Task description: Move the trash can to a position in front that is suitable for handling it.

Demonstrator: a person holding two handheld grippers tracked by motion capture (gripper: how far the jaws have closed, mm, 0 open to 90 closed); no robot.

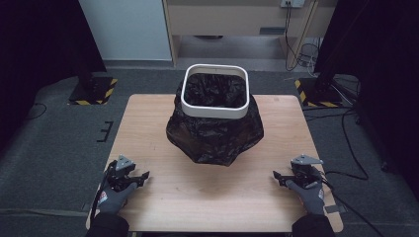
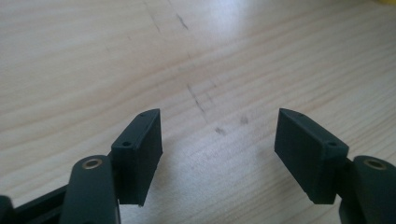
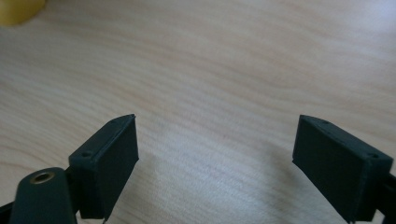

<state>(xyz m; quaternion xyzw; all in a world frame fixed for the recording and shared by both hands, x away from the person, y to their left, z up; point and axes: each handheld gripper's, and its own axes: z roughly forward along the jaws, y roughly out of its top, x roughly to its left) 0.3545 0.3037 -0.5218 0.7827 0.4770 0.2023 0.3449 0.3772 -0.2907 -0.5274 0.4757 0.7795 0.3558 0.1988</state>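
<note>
A white square bin (image 1: 215, 91) lined with a black plastic bag (image 1: 215, 131) stands at the back middle of the wooden table (image 1: 197, 202); the bag drapes down over its sides. My left gripper (image 1: 143, 176) rests near the front left corner in a gloved hand, jaws apart and pointing toward the middle. My right gripper (image 1: 276, 176) mirrors it near the front right corner. In the left gripper view, the left gripper (image 2: 218, 135) stands open over bare wood with faint dark marks. In the right gripper view, the right gripper (image 3: 215, 140) is likewise open with nothing between its pads.
Bare tabletop lies between the two grippers and in front of the bin. Dark stands with yellow-black striped bases (image 1: 94, 91) sit on the grey floor at both back corners, and cables (image 1: 346, 148) trail to the right of the table.
</note>
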